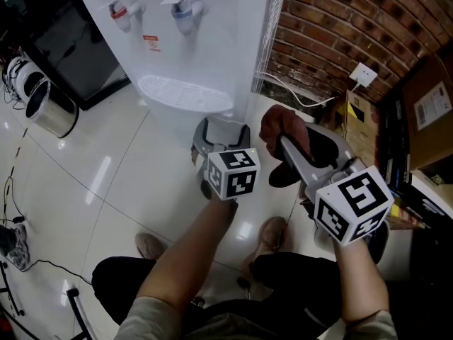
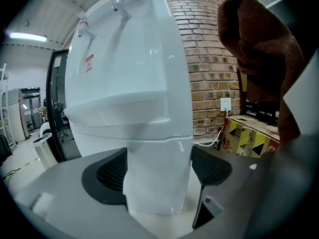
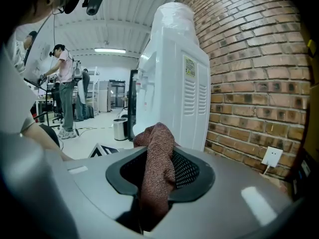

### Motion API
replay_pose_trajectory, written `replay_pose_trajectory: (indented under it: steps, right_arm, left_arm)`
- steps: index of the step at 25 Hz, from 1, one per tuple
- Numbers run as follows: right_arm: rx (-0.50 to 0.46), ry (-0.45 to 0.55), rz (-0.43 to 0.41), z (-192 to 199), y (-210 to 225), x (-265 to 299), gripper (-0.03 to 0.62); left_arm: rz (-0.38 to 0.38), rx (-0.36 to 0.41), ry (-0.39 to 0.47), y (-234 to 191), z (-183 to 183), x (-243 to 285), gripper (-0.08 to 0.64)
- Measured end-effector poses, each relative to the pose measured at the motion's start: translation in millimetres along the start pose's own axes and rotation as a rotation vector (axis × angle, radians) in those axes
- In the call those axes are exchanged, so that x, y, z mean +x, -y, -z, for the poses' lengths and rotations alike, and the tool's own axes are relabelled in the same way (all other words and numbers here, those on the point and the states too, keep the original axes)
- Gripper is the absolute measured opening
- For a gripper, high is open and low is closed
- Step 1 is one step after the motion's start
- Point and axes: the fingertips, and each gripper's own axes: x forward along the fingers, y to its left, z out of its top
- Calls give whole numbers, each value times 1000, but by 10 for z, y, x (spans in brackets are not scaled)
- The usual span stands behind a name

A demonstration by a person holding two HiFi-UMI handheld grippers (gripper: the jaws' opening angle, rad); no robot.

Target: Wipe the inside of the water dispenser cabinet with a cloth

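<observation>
The white water dispenser (image 1: 184,34) stands on the tiled floor, with its red and blue taps above a drip tray (image 1: 182,94). My left gripper (image 1: 222,134) is low in front of its lower cabinet, jaws wide open. In the left gripper view the cabinet's white front corner (image 2: 159,173) shows between the two black pads (image 2: 107,176), with no grip on it. My right gripper (image 1: 284,139) is to the right of the dispenser, shut on a red-brown cloth (image 1: 283,122). The cloth (image 3: 157,163) hangs up out of the jaws in the right gripper view and shows at the upper right in the left gripper view (image 2: 259,49).
A brick wall (image 1: 354,20) with a socket (image 1: 363,74) runs close behind and right of the dispenser. Cardboard boxes (image 1: 432,112) stand at the right. A metal bin (image 1: 46,108) and a dark glass door (image 1: 71,48) are at the left. People (image 3: 62,91) stand far off.
</observation>
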Motion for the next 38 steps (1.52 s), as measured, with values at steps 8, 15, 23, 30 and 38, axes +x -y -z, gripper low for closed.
replay_pose_trajectory:
  steps: [8, 15, 23, 30, 38]
  right_arm:
    - [-5, 51, -2, -220, -103, 83, 135]
    - [21, 148, -64, -682, -446, 242, 135]
    - [-77, 226, -212, -1091, -1370, 626, 135]
    - [-106, 190, -309, -1147, -1826, 645, 135]
    - [-119, 42, -265, -666, -1720, 1021, 137]
  left_arm:
    - [43, 22, -13, -109, 103, -246, 406]
    - [114, 123, -82, -342, 401, -877, 364]
    - [139, 169, -203, -997, 763, -1462, 311]
    - [95, 23, -269, -1615, 1021, -1812, 225]
    - [-80, -35, -275, -2222, 1222, -1925, 58]
